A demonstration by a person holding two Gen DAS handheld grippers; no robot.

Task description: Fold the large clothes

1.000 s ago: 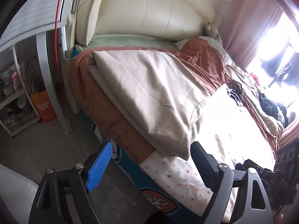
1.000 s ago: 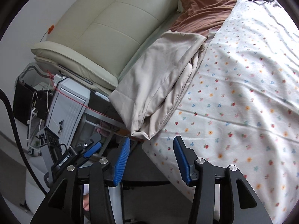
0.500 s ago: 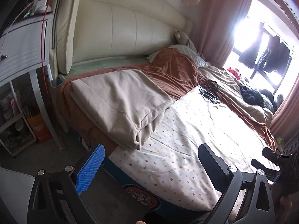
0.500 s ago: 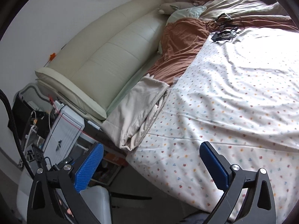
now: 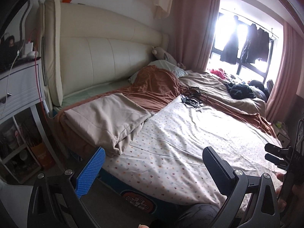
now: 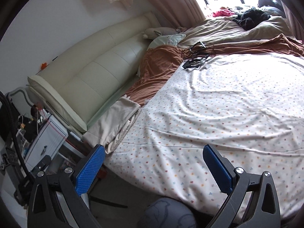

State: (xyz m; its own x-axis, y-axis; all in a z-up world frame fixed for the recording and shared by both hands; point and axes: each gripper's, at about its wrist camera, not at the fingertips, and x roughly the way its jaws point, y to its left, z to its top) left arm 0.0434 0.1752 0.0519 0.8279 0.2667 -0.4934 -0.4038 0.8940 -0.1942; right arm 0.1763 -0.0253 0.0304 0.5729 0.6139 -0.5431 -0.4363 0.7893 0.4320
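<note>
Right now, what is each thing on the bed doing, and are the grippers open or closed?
Left gripper: open, empty, above the bed edge.
Right gripper: open, empty.
Beige cloth: folded, lying near the headboard.
Dotted sheet: spread flat, lightly wrinkled.
Brown blanket: rumpled, partly under the beige cloth.
Black cables: tangled in a pile.
Curtains: drawn open.

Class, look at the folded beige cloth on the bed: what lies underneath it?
The folded beige cloth rests mainly on the brown blanket, its near edge overlapping the dotted sheet. Anything directly beneath it is hidden.
</note>
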